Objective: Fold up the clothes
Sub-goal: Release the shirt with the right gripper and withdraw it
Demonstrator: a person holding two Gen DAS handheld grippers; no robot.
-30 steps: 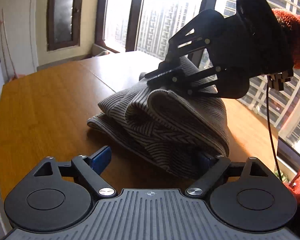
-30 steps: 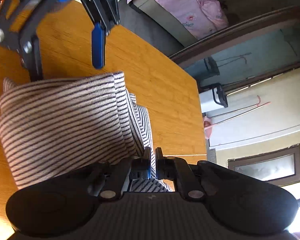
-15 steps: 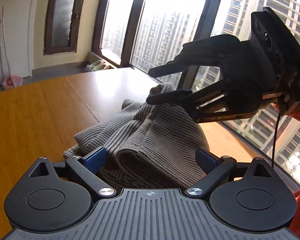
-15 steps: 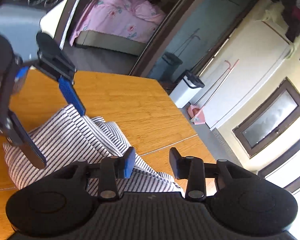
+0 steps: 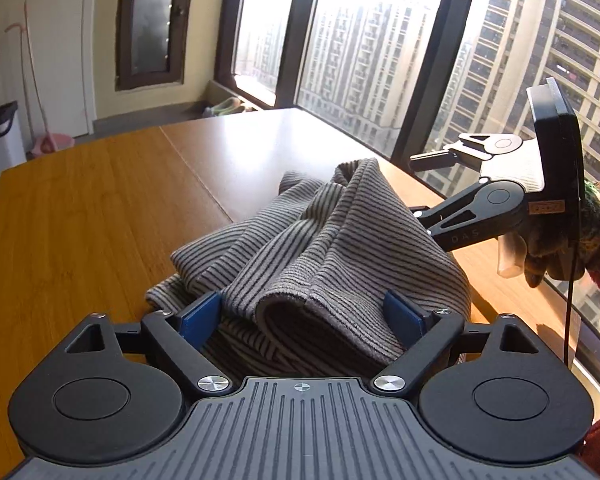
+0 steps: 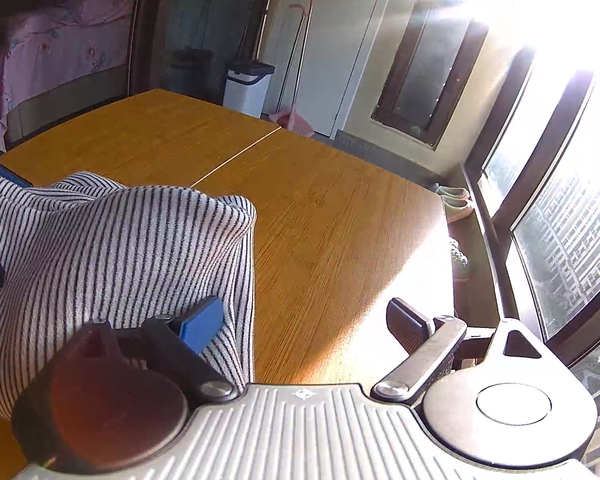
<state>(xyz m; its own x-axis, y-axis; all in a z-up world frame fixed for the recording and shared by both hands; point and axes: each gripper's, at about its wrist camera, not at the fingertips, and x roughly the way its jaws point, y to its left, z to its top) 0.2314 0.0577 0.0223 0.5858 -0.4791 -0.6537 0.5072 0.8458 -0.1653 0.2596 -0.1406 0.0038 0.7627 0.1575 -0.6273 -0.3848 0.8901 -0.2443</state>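
On the big wooden table (image 5: 80, 208) sits the striped cloth (image 5: 320, 248), all bunched up in a soft heap. I see the table fill most of both views. It is orange-brown, with a thin line running across it, and sunlight makes one part near the windows (image 5: 364, 52) look pale. Tall buildings show through the glass.

I see the cloth next. It is grey with dark thin stripes. It lies near the window side of the table, folded over itself in thick rolls. One rolled edge points right at my left gripper (image 5: 302, 316).

My left gripper has its two blue fingers (image 5: 200, 314) spread wide apart, one on each side of the near end of the cloth. The fingers are just beside the cloth, but I cannot tell if they touch it. They are not squeezing it.

My right gripper (image 6: 304, 322) is also spread wide. Its left blue finger sits over the edge of the cloth, and its other finger is over bare table. Nothing is held between them. From the left view, I see this gripper behind the heap, held by a hand in a fuzzy brown glove (image 5: 556, 248).

Far off by the wall stand a white bin (image 6: 246, 88) and a pink dustpan (image 6: 292, 122).
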